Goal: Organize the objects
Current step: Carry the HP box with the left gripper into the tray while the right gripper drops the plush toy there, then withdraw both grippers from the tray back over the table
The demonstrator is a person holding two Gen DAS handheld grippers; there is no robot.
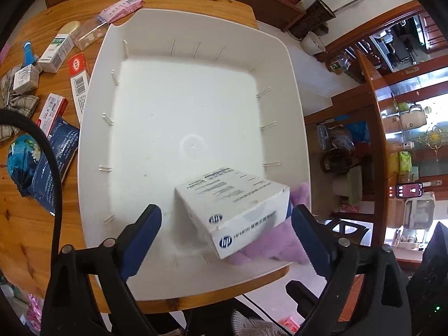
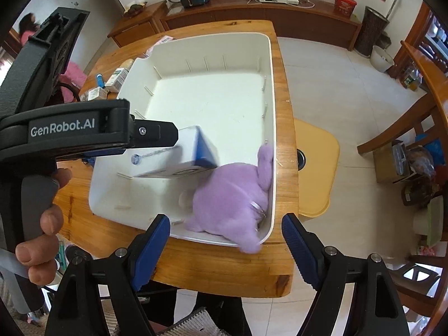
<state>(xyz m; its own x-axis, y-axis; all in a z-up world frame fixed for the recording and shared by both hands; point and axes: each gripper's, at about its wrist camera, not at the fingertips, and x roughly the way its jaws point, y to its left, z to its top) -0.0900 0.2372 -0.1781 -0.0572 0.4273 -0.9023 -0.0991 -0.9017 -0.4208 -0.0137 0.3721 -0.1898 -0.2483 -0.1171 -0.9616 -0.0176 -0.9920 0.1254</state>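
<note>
Clearly the left gripper (image 1: 224,235) has its blue fingers (image 1: 145,232) spread wide. The white box (image 1: 238,210) sits between them, but whether either pad touches it cannot be told; it looks released or nearly so. The box lies tilted, one end propped on the purple plush toy (image 2: 232,201), the other down toward the floor of the white bin (image 1: 196,28), near the bin's near right corner. In the right wrist view the left gripper reaches in over the bin's near left wall, a hand (image 2: 42,229) on its grip.

The right gripper (image 2: 225,240) hovers off the bin's near edge, fingers apart and empty.

To finish this placement well, the left gripper should probably lift straight up and back, keeping both pads clear so the box is not dragged or tipped further. Since the box leans on soft plush, it may slide; a gentle nudge flat onto the bin floor would leave room. More packets (image 1: 56,53) wait on the wooden table (image 1: 25,224) beyond the bin's left wall.
</note>
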